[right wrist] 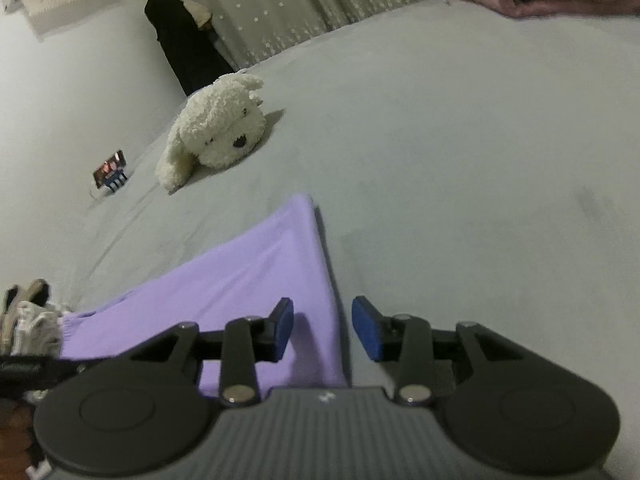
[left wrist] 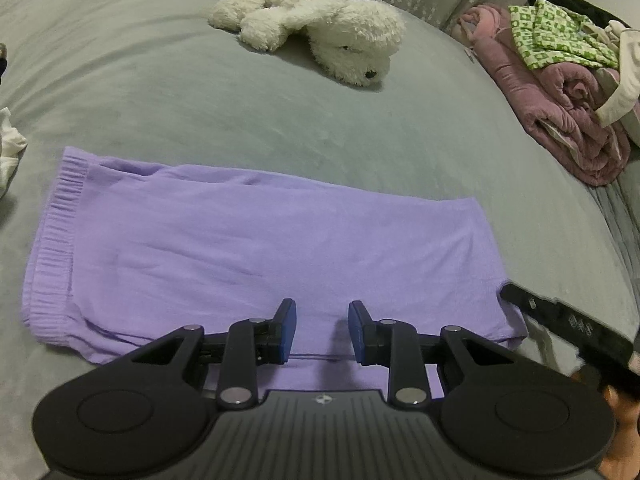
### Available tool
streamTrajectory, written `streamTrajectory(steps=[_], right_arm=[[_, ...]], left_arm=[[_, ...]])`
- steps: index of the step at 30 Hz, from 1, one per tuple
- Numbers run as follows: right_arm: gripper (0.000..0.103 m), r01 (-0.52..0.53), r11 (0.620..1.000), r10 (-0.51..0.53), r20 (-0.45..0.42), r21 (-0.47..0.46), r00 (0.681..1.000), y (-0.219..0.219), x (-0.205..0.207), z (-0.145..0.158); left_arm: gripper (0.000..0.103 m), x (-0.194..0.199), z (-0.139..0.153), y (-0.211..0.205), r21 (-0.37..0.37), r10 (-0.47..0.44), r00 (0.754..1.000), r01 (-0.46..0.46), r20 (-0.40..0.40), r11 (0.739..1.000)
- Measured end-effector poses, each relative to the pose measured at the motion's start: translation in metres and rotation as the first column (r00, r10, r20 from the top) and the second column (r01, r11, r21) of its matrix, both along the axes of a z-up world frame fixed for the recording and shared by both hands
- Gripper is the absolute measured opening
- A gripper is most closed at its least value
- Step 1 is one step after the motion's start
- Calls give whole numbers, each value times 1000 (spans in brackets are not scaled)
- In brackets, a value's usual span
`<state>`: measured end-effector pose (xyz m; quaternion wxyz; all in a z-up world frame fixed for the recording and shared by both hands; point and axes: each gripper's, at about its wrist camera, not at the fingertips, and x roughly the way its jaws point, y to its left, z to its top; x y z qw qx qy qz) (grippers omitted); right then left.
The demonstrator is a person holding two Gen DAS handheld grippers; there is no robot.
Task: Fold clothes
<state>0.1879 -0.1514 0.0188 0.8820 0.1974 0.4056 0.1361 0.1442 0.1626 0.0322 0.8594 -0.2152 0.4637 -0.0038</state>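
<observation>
A lilac garment (left wrist: 256,236) lies flat on the grey bed, folded lengthwise, its ribbed waistband at the left. My left gripper (left wrist: 322,330) hovers open over the garment's near edge, nothing between its blue pads. In the right wrist view the same lilac garment (right wrist: 256,280) shows as a pointed end. My right gripper (right wrist: 323,328) stands open astride that cloth's right edge, holding nothing. The other gripper's black body (left wrist: 568,320) shows at the garment's right corner.
A white plush dog (left wrist: 320,28) (right wrist: 216,128) lies farther back on the bed. A pile of pink, green-patterned and white clothes (left wrist: 568,80) sits at the right. White cloth (left wrist: 8,144) lies at the left edge. A phone on a blue stand (right wrist: 110,172) stands far left.
</observation>
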Motion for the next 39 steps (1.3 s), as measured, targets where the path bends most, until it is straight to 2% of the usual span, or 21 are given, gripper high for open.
streamTrajectory(steps=[5, 12, 21, 23, 25, 31, 35, 39], right_arm=[[35, -2, 998, 3, -15, 66, 1000, -11, -20, -2], [35, 43, 981, -35, -44, 189, 998, -16, -20, -12], [33, 120, 965, -111, -49, 233, 993, -15, -22, -15], [33, 139, 963, -132, -42, 232, 990, -18, -26, -15], [31, 134, 975, -132, -25, 179, 991, -17, -24, -13], [31, 63, 992, -62, -7, 108, 998, -6, -21, -11], [16, 59, 995, -59, -6, 80, 998, -3, -23, -12], [13, 90, 990, -90, 2, 110, 996, -5, -27, -10]], left_arm=[[27, 1, -1, 0, 2, -3, 1000, 3, 0, 1000], [27, 2, -3, 1, 4, -4, 1000, 4, -3, 1000], [27, 2, -4, 1, 4, -6, 1000, 6, -4, 1000], [27, 2, -4, 1, 5, -6, 1000, 6, -4, 1000], [27, 2, -4, 1, 4, -6, 1000, 6, -4, 1000], [27, 3, -5, 1, 8, -10, 1000, 10, -3, 1000], [27, 2, -6, 0, 10, -12, 1000, 12, -2, 1000], [27, 3, -6, 1, 8, -11, 1000, 11, -3, 1000]])
